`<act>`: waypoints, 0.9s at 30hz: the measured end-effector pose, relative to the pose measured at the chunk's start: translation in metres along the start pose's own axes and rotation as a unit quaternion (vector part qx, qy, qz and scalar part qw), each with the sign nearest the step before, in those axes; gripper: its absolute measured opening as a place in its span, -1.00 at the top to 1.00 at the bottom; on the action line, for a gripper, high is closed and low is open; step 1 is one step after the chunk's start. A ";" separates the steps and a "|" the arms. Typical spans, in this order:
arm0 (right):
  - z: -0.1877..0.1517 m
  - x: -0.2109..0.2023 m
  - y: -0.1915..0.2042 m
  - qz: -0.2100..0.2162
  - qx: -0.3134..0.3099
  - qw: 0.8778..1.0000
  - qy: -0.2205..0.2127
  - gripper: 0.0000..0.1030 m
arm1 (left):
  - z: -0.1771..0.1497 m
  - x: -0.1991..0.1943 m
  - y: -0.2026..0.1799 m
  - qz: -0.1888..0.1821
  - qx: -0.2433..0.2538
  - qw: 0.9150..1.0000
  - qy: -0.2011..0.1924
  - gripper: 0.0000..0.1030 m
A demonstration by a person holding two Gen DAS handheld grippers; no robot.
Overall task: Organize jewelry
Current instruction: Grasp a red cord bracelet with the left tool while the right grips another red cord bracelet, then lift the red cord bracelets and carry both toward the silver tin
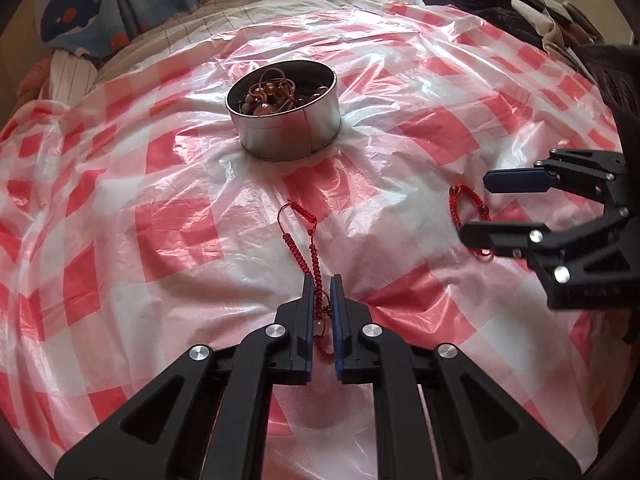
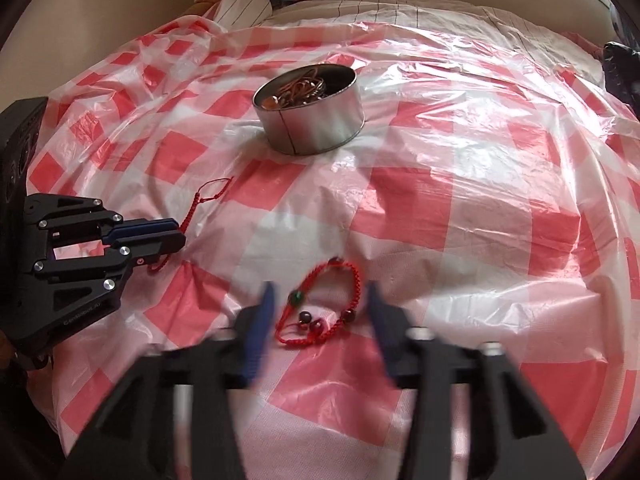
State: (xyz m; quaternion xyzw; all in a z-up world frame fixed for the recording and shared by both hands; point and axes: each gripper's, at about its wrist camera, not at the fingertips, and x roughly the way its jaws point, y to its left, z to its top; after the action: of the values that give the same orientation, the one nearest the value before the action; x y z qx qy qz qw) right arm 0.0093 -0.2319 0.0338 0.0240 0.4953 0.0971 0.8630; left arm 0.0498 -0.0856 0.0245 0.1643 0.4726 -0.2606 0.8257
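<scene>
Left tool point(image 1: 322, 280) pinches light, limp red braided cord bracelet point(image 1: 304, 236); right tool point(image 2: 320, 300) open astride beaded red bracelet point(image 2: 352, 280); grip braid, not beads.

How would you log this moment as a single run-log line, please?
left gripper: shut on red cord bracelet | right gripper: open, straddling red beaded bracelet | round metal tin: holds jewelry | checked plastic sheet

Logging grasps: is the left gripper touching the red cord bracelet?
Touching: left wrist view shows left gripper pinching red cord bracelet.
</scene>
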 end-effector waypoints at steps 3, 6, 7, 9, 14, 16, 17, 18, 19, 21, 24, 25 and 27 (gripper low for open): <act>0.000 0.003 0.003 0.000 -0.010 1.000 0.003 -0.26 | 0.000 0.003 0.005 0.001 -0.014 1.000 0.003 0.50; -0.003 0.013 0.005 -0.015 -0.019 0.999 0.026 -0.28 | -0.001 0.006 0.007 0.012 -0.022 1.000 0.007 0.10; -0.004 0.015 0.006 -0.016 -0.022 0.999 0.029 -0.27 | -0.002 0.008 0.008 0.012 -0.024 1.000 0.009 0.09; -0.005 0.014 0.006 -0.008 -0.023 0.999 0.031 0.13 | -0.003 0.009 0.009 0.011 -0.022 1.000 0.011 0.10; -0.003 0.009 0.005 0.014 -0.011 1.000 0.017 0.73 | -0.003 0.007 -0.005 0.000 0.016 1.000 0.011 0.83; -0.002 0.007 0.007 0.016 -0.016 1.000 0.011 0.75 | -0.002 0.006 -0.007 0.003 0.021 1.000 0.009 0.83; -0.002 0.007 0.008 0.012 -0.016 1.000 0.008 0.74 | -0.002 0.006 -0.007 0.004 0.021 1.000 0.010 0.83; -0.001 0.007 0.008 0.009 -0.016 1.000 0.007 0.73 | -0.002 0.005 -0.007 0.004 0.020 1.000 0.010 0.83; -0.001 0.007 0.007 0.008 -0.014 1.000 0.008 0.60 | -0.002 0.005 -0.006 0.003 0.019 1.000 0.010 0.83; 0.000 0.006 0.007 0.002 -0.013 1.000 0.004 0.20 | -0.001 0.005 -0.006 0.003 0.018 1.000 0.010 0.82; 0.001 0.004 0.010 0.004 -0.017 1.000 -0.002 0.10 | -0.001 0.006 -0.005 0.005 0.016 1.000 0.009 0.81; 0.001 0.005 0.009 0.003 -0.018 1.000 0.000 0.05 | -0.001 0.006 -0.005 0.007 0.016 1.000 0.009 0.76; 0.000 0.008 0.009 -0.002 -0.019 1.000 0.005 0.00 | -0.001 0.006 -0.004 0.013 0.014 1.000 0.008 0.61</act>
State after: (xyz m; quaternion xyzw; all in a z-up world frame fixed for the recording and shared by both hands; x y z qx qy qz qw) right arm 0.0115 -0.2213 0.0284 0.0066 0.4974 0.1049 0.8612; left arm 0.0497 -0.0902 0.0187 0.1843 0.4732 -0.2554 0.8227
